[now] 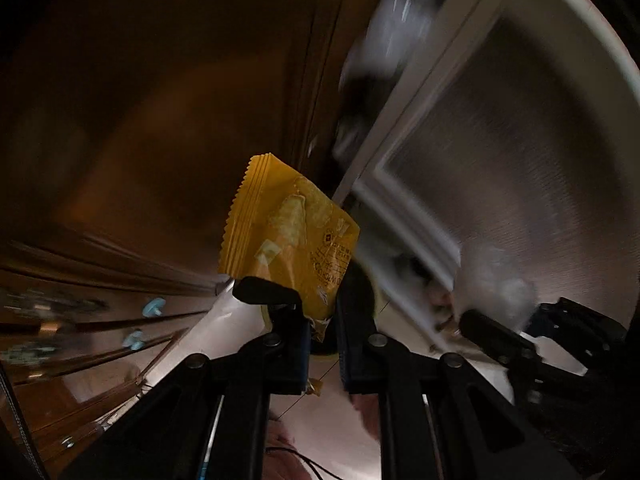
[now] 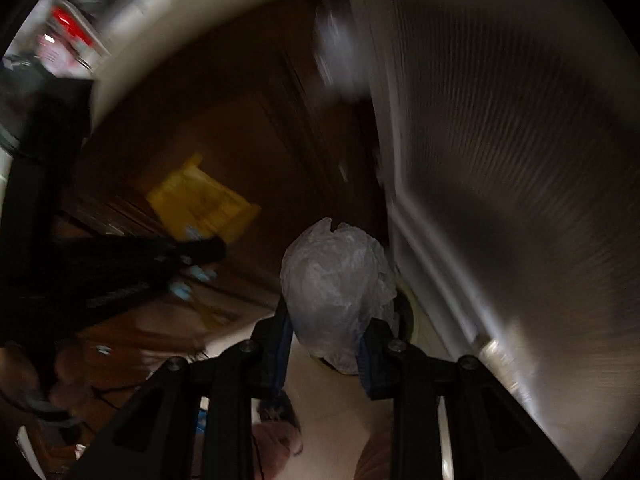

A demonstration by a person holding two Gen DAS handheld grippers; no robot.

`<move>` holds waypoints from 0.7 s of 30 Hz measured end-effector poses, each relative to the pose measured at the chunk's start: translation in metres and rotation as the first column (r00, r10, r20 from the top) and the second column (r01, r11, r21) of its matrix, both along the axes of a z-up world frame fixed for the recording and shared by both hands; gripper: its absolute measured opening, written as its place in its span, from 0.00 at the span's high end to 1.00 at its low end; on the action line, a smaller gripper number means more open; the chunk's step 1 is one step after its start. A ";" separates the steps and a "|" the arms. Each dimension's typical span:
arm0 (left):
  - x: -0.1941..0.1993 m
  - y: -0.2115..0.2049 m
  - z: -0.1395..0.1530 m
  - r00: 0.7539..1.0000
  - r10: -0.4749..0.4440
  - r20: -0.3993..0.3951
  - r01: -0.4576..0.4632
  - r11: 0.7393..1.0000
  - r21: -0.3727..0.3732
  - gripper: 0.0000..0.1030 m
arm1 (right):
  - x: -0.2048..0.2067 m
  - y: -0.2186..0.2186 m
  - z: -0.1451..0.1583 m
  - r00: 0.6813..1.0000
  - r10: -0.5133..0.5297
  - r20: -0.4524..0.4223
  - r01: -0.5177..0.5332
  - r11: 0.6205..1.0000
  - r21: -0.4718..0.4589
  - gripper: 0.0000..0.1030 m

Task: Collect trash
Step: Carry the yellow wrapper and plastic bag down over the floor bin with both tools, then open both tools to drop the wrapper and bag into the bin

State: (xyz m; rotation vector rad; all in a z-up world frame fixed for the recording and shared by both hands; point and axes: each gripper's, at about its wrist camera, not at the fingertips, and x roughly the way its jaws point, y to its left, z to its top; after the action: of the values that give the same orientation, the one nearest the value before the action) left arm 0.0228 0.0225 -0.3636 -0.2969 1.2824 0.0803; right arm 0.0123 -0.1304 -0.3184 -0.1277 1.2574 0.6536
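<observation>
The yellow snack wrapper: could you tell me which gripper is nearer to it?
Left. The left gripper is shut on the yellow snack wrapper, pinching its lower end. The right gripper is apart from it, off to the side, holding a crumpled plastic bag.

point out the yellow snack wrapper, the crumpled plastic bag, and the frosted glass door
yellow snack wrapper (image 1: 288, 236): left wrist view, middle of printed face.
crumpled plastic bag (image 2: 336, 280): right wrist view, centre of bunched plastic.
frosted glass door (image 1: 520, 152): left wrist view, ribbed pane.
</observation>
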 end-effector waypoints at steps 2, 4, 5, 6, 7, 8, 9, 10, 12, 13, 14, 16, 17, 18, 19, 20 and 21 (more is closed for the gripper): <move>0.003 -0.002 -0.040 1.000 -0.013 -0.025 0.013 1.000 -0.010 0.91 | 0.001 0.000 -0.038 0.999 -0.017 -0.038 0.016 1.000 -0.022 0.73; 0.006 -0.005 -0.074 0.998 -0.030 -0.053 0.029 0.999 -0.019 0.91 | 0.004 0.000 -0.084 0.996 -0.047 -0.079 0.042 0.998 -0.054 0.73; 0.008 -0.007 -0.096 0.997 -0.043 -0.063 0.041 0.999 -0.022 0.91 | 0.005 0.000 -0.100 0.994 -0.056 -0.093 0.051 0.997 -0.056 0.73; 0.011 -0.008 -0.112 0.996 -0.054 -0.071 0.052 0.998 -0.021 0.91 | 0.006 0.001 -0.123 0.992 -0.066 -0.104 0.060 0.996 -0.065 0.72; 0.009 -0.012 -0.123 0.995 -0.064 -0.077 0.062 0.998 -0.022 0.91 | 0.007 0.001 -0.137 0.991 -0.075 -0.109 0.066 0.995 -0.080 0.72; 0.011 -0.013 -0.140 0.993 -0.075 -0.088 0.073 0.997 -0.023 0.90 | 0.009 0.001 -0.151 0.989 -0.082 -0.121 0.072 0.993 -0.088 0.72; 0.014 -0.014 -0.157 0.991 -0.089 -0.098 0.087 0.996 -0.022 0.90 | 0.012 0.001 -0.172 0.984 -0.094 -0.150 0.082 0.993 -0.085 0.71; 0.017 -0.016 -0.169 0.990 -0.098 -0.104 0.097 0.995 -0.020 0.90 | 0.016 0.002 -0.184 0.981 -0.102 -0.164 0.089 0.992 -0.085 0.69; 0.026 -0.018 -0.190 0.986 -0.118 -0.122 0.117 0.993 -0.011 0.85 | 0.022 0.003 -0.209 0.976 -0.116 -0.182 0.103 0.991 -0.081 0.69; 0.026 -0.018 -0.200 0.984 -0.124 -0.124 0.125 0.992 0.003 0.77 | 0.024 0.004 -0.218 0.977 -0.116 -0.181 0.103 0.991 -0.082 0.66; 0.027 -0.018 -0.207 0.983 -0.130 -0.129 0.132 0.991 0.014 0.63 | 0.025 0.006 -0.224 0.977 -0.116 -0.179 0.102 0.991 -0.086 0.62; 0.028 -0.016 -0.219 0.979 -0.142 -0.148 0.149 0.988 0.038 0.46 | 0.029 0.006 -0.239 0.974 -0.124 -0.191 0.107 0.989 -0.098 0.57; 0.028 -0.012 -0.223 0.978 -0.144 -0.152 0.152 0.987 0.047 0.37 | 0.031 0.006 -0.245 0.972 -0.134 -0.194 0.115 0.988 -0.107 0.56; 0.028 -0.010 -0.226 0.977 -0.143 -0.157 0.153 0.987 0.051 0.33 | 0.032 0.003 -0.250 0.969 -0.149 -0.197 0.130 0.986 -0.107 0.55; 0.028 -0.008 -0.228 0.977 -0.141 -0.158 0.151 0.987 0.050 0.26 | 0.034 0.000 -0.251 0.967 -0.156 -0.201 0.138 0.985 -0.100 0.52; 0.027 -0.006 -0.229 0.977 -0.140 -0.158 0.150 0.987 0.050 0.22 | 0.037 -0.001 -0.252 0.966 -0.160 -0.203 0.143 0.985 -0.096 0.48; 0.026 -0.005 -0.230 0.978 -0.141 -0.157 0.151 0.987 0.054 0.20 | 0.036 -0.004 -0.251 0.966 -0.164 -0.202 0.148 0.985 -0.091 0.46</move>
State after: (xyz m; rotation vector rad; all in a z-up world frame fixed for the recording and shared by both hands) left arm 0.0493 0.0171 -0.5936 -0.1412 1.4467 0.0199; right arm 0.0488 -0.1340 -0.5699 -0.0208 1.4793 0.4923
